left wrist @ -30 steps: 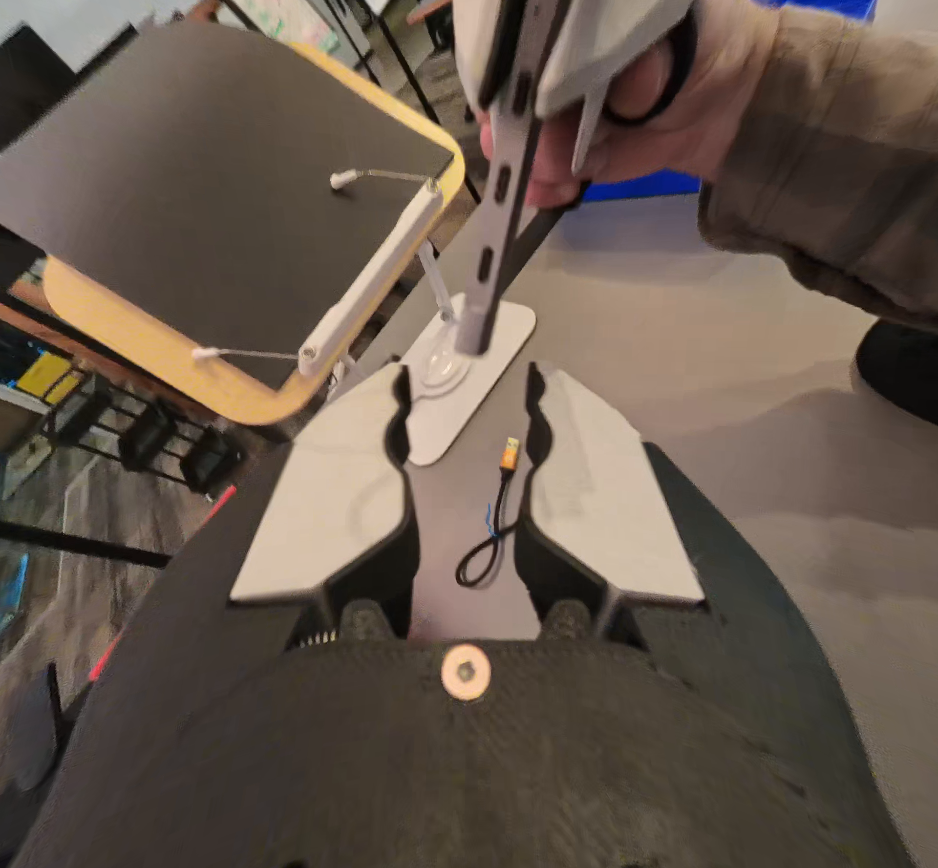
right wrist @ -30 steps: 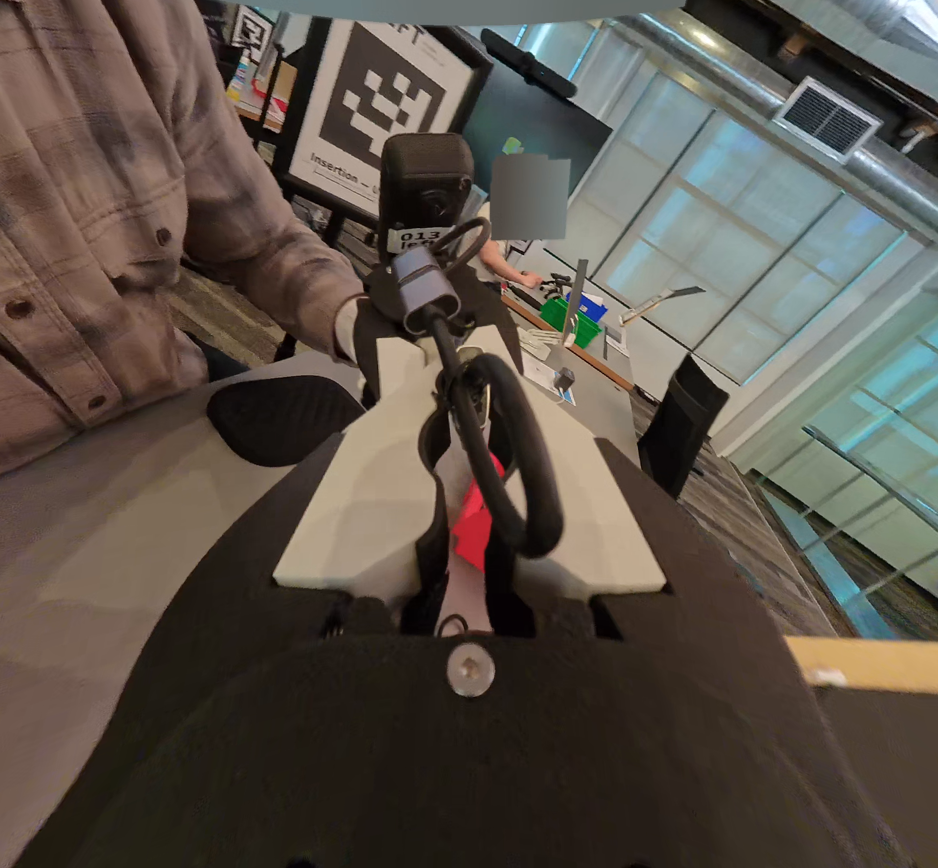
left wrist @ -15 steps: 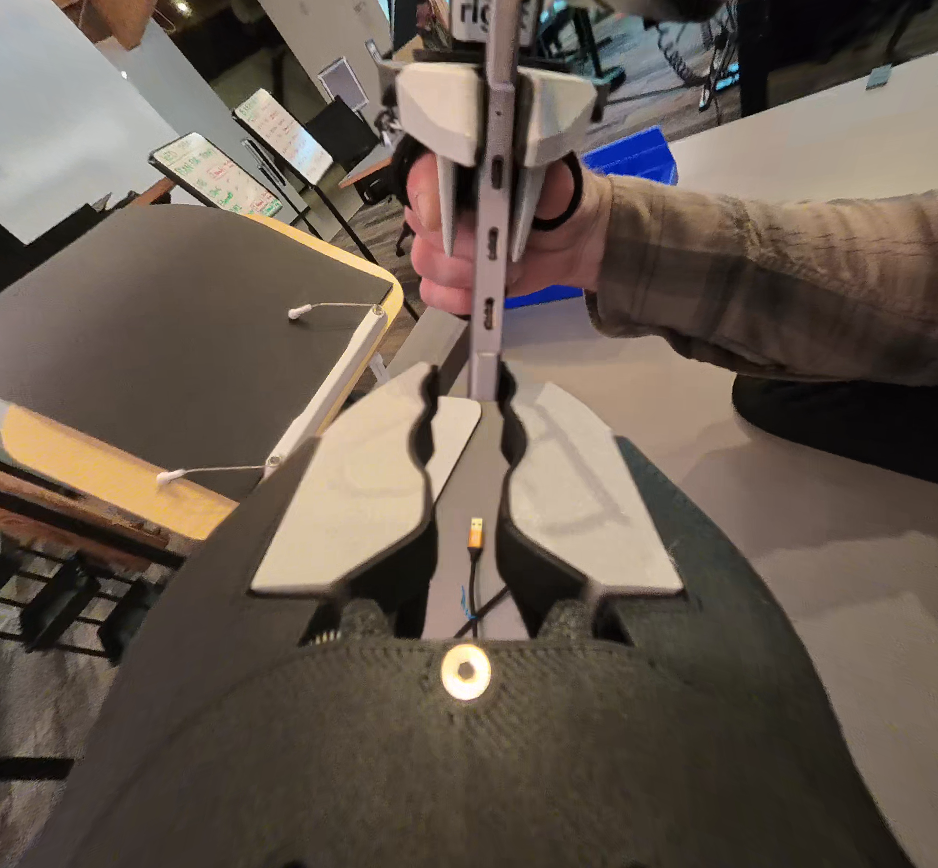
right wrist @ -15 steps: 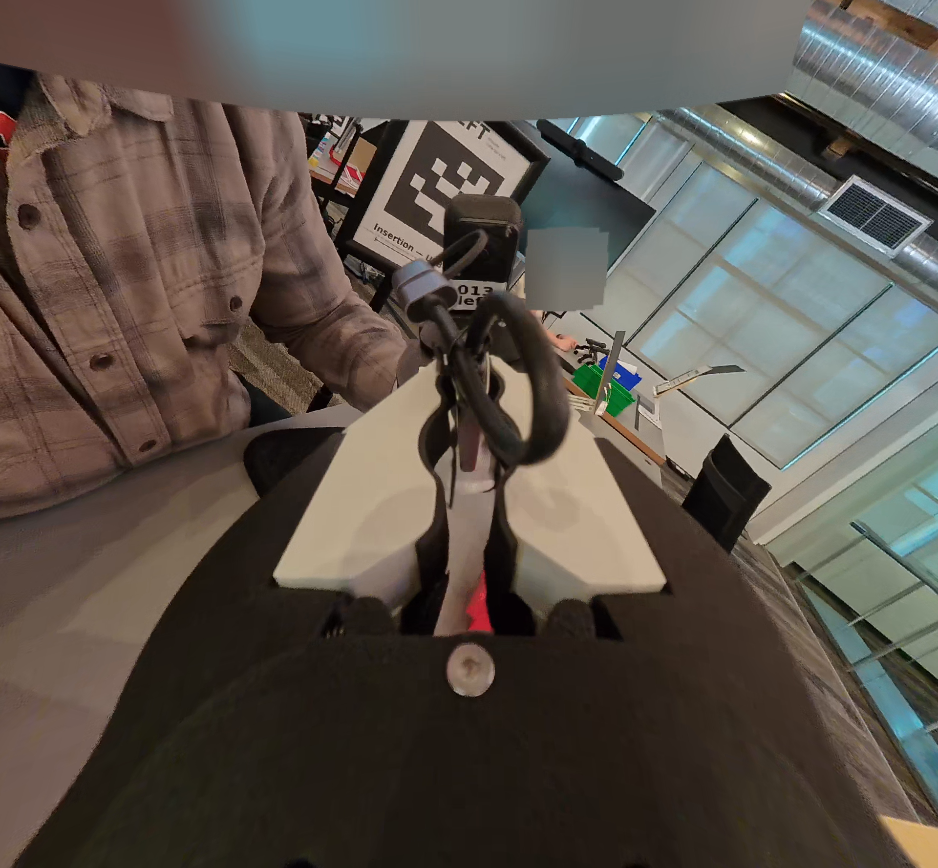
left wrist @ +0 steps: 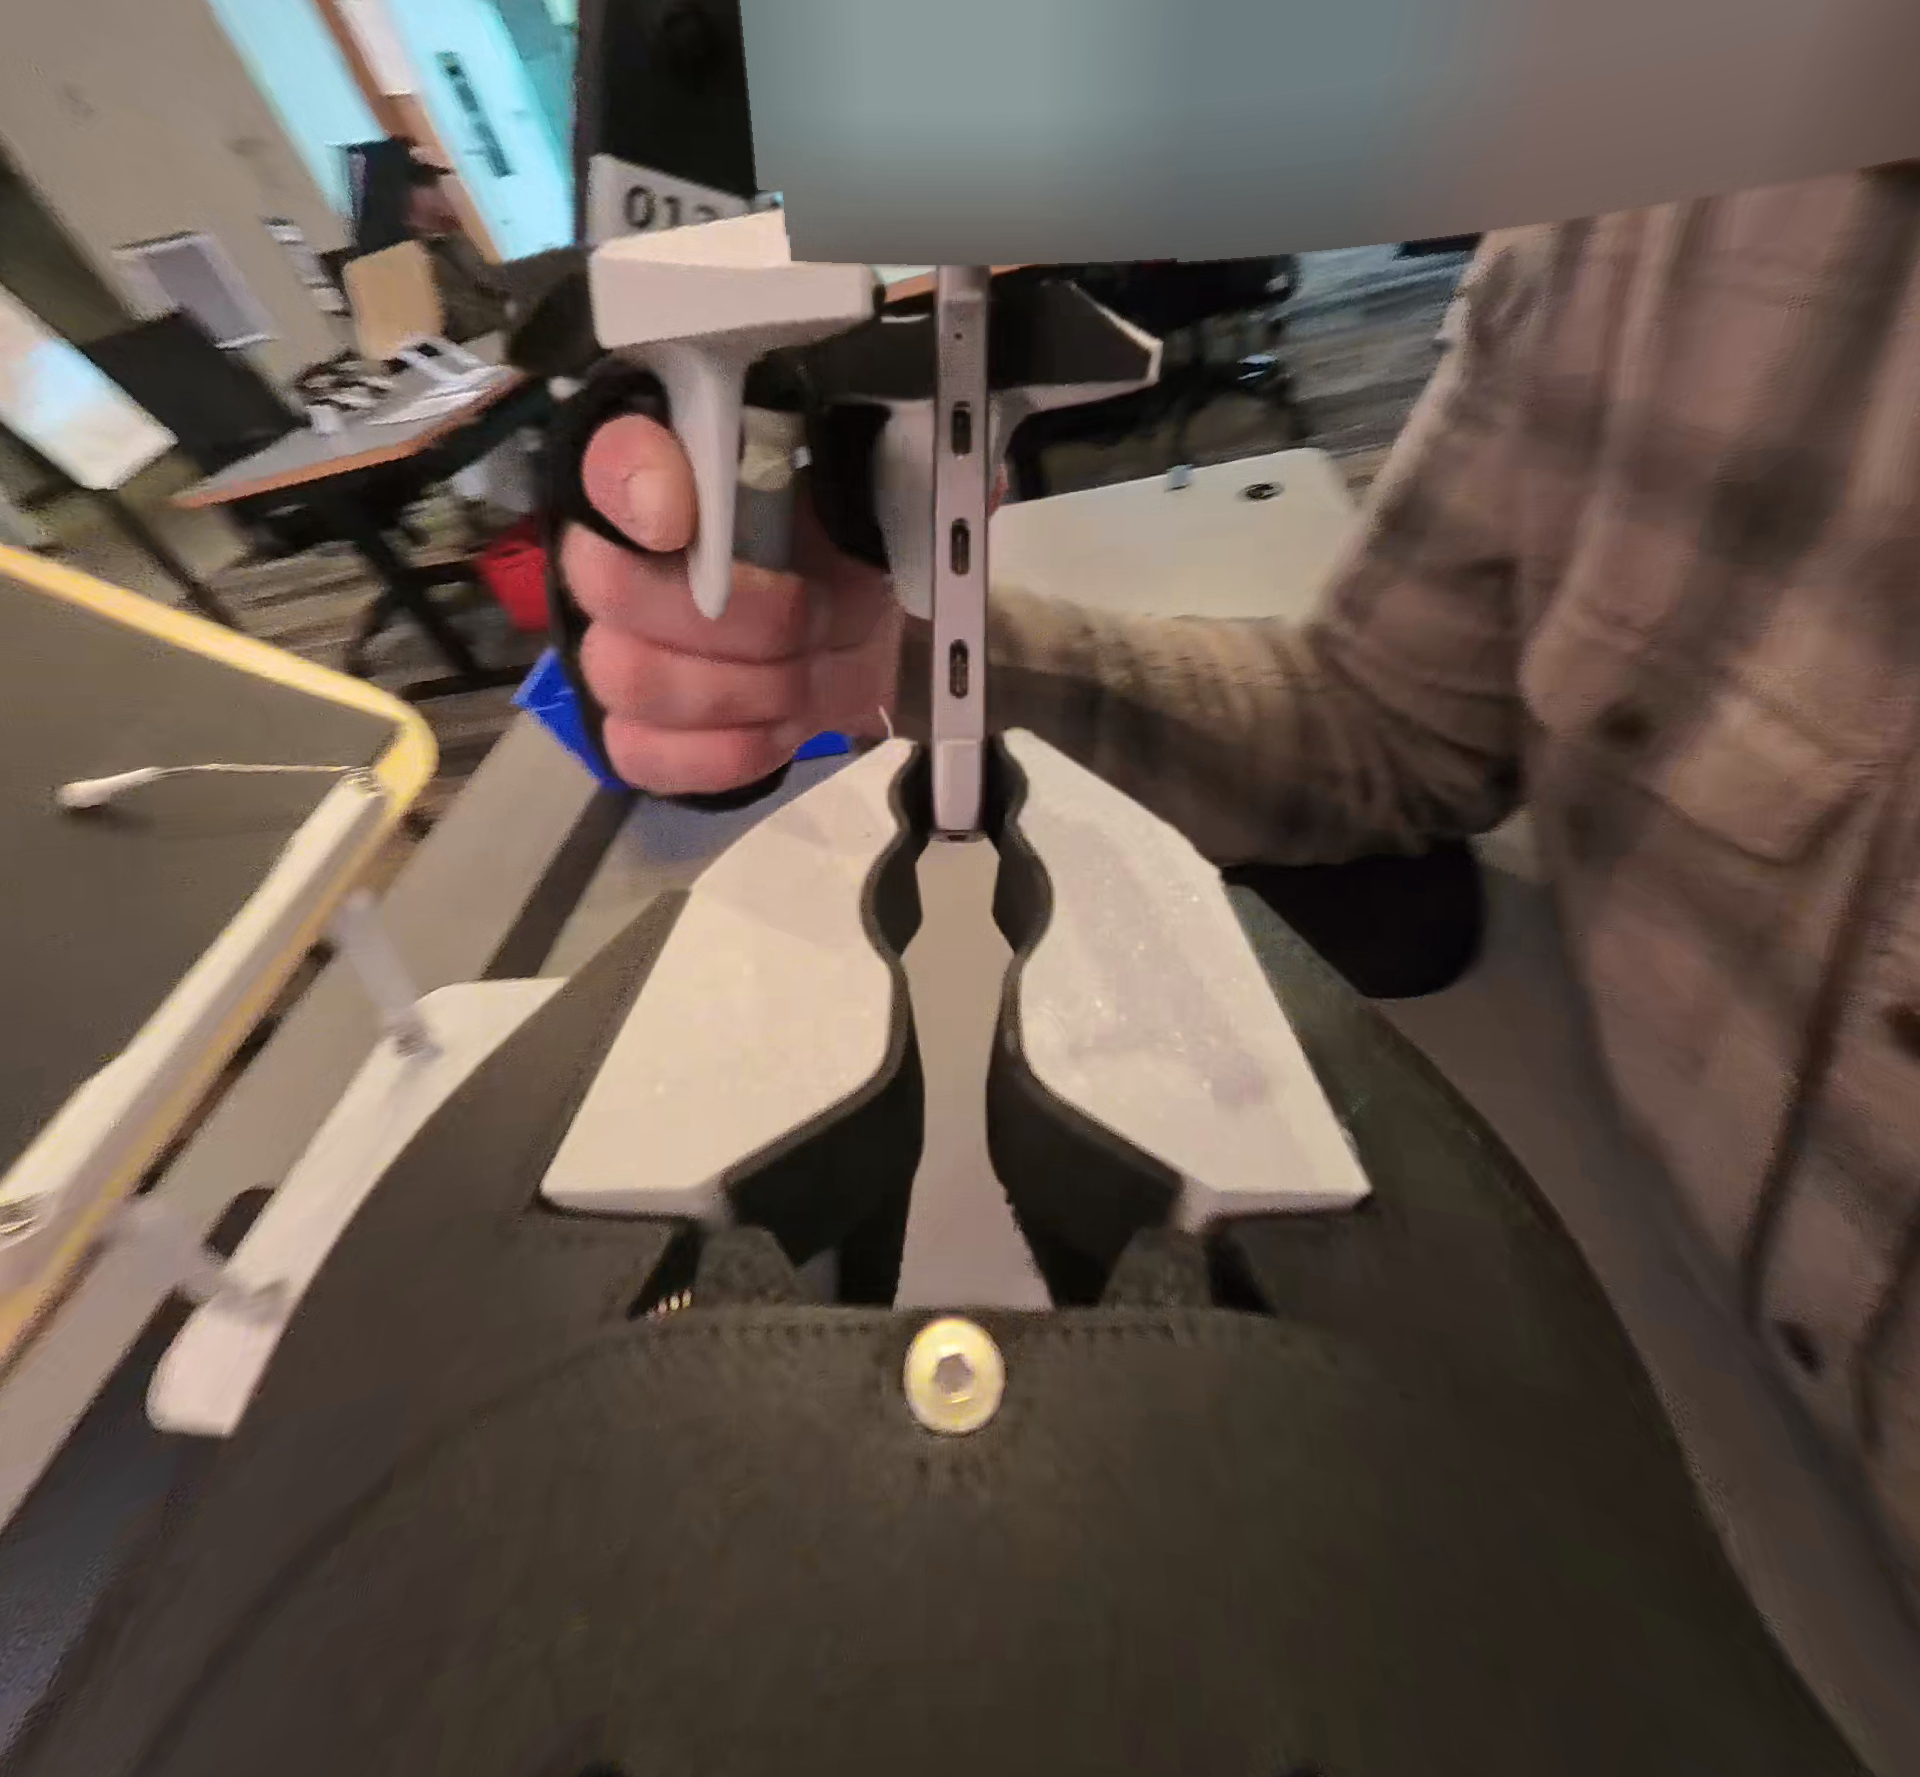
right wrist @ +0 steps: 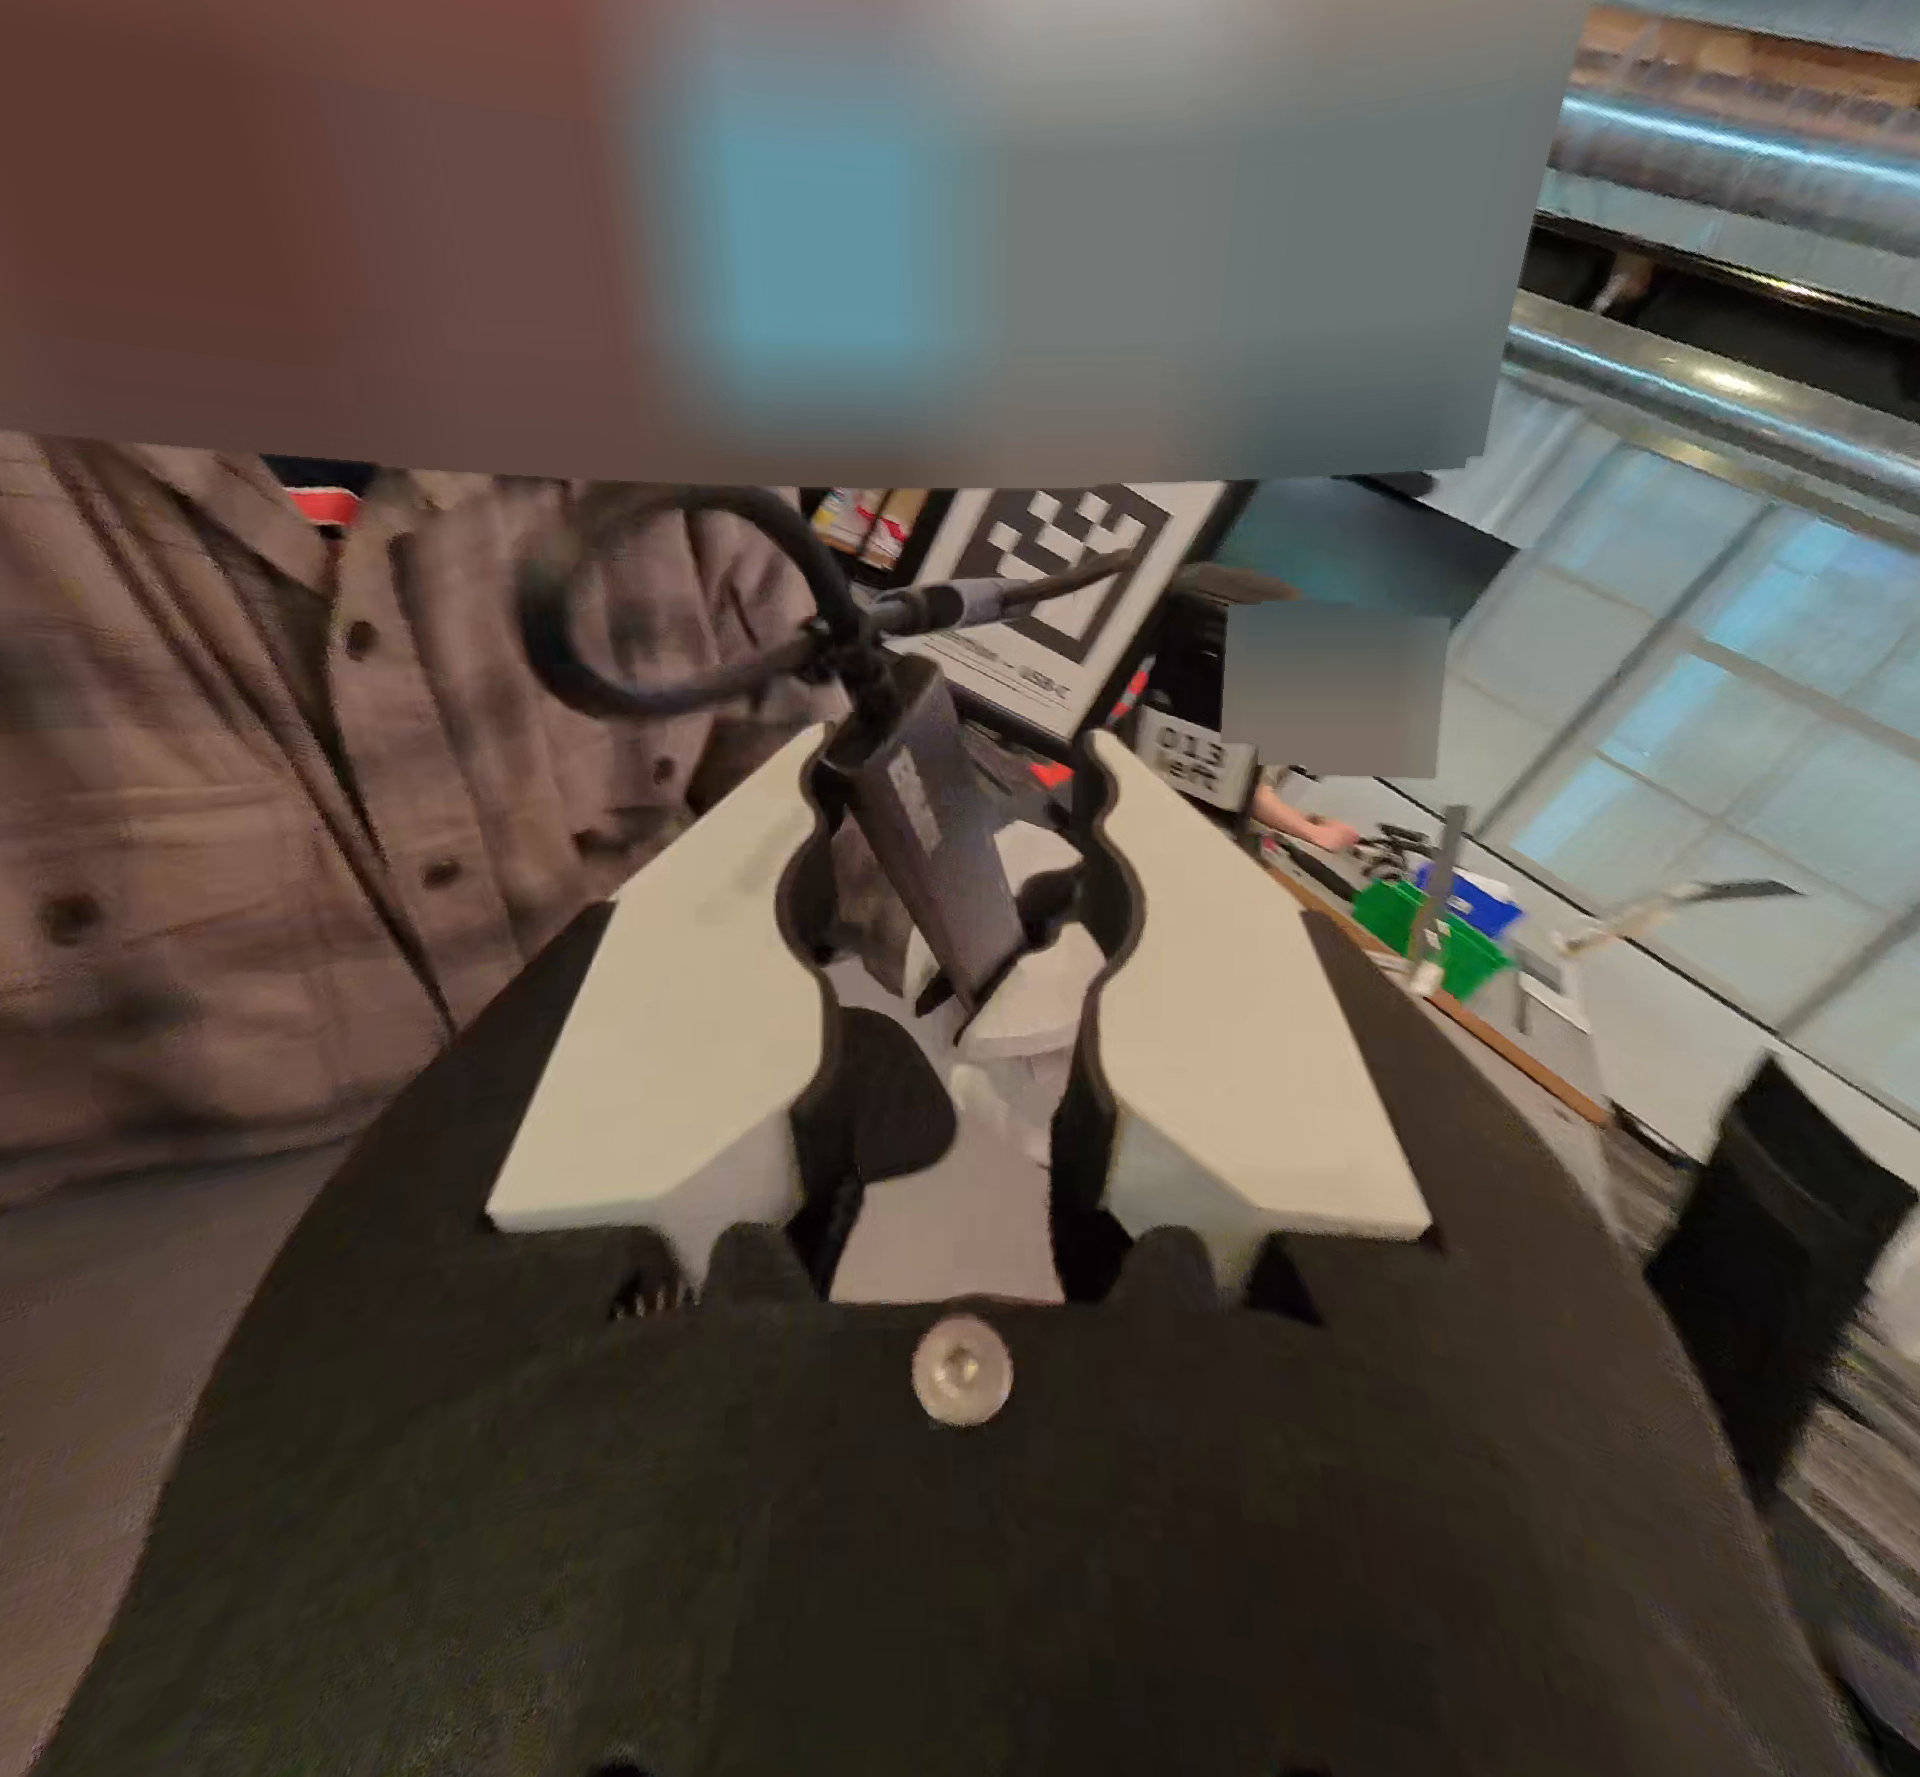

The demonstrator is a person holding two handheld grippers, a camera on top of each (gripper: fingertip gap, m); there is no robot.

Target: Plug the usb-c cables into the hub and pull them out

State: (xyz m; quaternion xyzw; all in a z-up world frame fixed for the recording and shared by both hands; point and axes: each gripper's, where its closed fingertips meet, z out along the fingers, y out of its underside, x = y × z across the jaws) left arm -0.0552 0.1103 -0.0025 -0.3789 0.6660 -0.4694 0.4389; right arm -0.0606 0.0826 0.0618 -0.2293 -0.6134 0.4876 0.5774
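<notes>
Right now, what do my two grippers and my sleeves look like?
Both grippers, left gripper and right gripper, match: pale grey wavy-edged fingers on a black textured body with a silver screw. The far one shows a black finger-loop handle. The sleeve is grey-brown plaid flannel with buttons.

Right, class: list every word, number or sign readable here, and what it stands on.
Writing is not quoted; its bearers are:
White tag on a black camera housing: numerals.
White marker board: small print under the black pattern.
Pale label on the grey hub: blurred.
</notes>
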